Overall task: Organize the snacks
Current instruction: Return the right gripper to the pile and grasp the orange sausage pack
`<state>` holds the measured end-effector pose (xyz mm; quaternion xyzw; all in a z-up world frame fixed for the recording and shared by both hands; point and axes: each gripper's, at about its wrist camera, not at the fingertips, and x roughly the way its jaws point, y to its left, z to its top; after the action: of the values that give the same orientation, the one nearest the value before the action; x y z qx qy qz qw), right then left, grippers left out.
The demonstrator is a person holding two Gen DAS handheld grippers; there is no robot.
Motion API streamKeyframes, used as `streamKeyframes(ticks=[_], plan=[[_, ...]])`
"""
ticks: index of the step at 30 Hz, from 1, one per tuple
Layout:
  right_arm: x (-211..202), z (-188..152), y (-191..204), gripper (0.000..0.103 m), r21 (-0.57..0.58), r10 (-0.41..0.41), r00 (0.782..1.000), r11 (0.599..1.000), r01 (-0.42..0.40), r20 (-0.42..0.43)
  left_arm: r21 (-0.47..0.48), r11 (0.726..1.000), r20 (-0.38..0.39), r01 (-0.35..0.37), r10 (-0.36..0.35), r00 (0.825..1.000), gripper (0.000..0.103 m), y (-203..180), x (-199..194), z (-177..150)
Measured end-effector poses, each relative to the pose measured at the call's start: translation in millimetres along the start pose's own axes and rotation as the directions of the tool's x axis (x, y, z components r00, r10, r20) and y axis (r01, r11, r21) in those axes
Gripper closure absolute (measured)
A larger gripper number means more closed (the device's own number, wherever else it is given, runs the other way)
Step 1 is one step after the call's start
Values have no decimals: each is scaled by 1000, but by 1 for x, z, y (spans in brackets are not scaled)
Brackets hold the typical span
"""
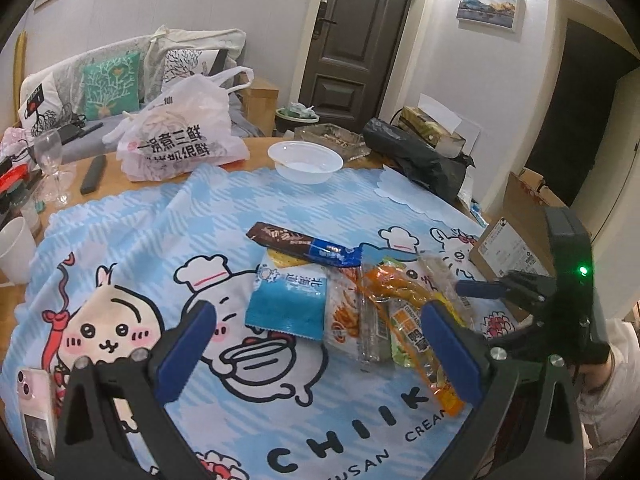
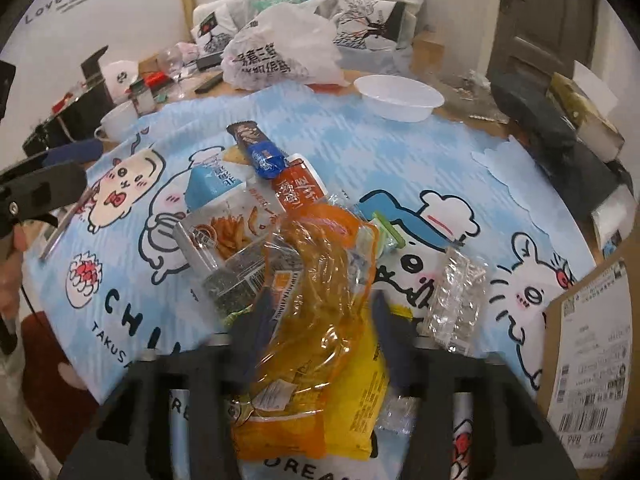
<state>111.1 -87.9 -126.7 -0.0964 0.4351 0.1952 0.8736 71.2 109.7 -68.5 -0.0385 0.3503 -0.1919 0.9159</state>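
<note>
A heap of snack packets lies on the blue cartoon tablecloth (image 1: 168, 232): a brown-and-blue bar (image 1: 304, 245), a blue packet (image 1: 286, 300), a fries packet (image 1: 346, 316) and an orange packet (image 1: 404, 292). My left gripper (image 1: 320, 356) is open and empty, just in front of the heap. In the right wrist view my right gripper (image 2: 320, 320) is shut on the orange packet (image 2: 320, 280), held at the near side of the heap. A clear wrapper (image 2: 456, 296) lies to its right. The right gripper also shows in the left wrist view (image 1: 488, 290).
A white bowl (image 1: 306, 162) and a printed plastic bag (image 1: 180, 136) stand at the table's far side. A cardboard box (image 2: 592, 352) is at the right edge. A wine glass (image 1: 50, 160), a white cup (image 1: 16, 248) and a phone (image 1: 36, 412) are on the left.
</note>
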Motion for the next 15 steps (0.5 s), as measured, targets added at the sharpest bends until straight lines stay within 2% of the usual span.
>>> streamKeyframes(ticks=[1,4,7,10,13,15], plan=[[-3,-2,2,23,15,-14,1000,1000,13,11,0,1000,0,0,0,1000,1,0,0,0],[-8,-11,16,23,16,-12,1000,1000,11,15,-5,1000,-2,4,-4,1000,1,0,0,0],[-4,-21,33,22,-3,-65,998,998,65,2,-13,1000,0,7,-7,1000,1,2,-1,0],[7,-28,45,21,0,-178,984,984,178,4,-19,1000,3,5,-5,1000,1,4,-2,-1],[16,-33,48,21,23,-207,978,978,207,7,-23,1000,0,13,-13,1000,2,6,-2,-2],[19,-34,51,25,-6,-249,968,969,249,17,-21,1000,-12,22,-22,1000,1,5,1,-3]])
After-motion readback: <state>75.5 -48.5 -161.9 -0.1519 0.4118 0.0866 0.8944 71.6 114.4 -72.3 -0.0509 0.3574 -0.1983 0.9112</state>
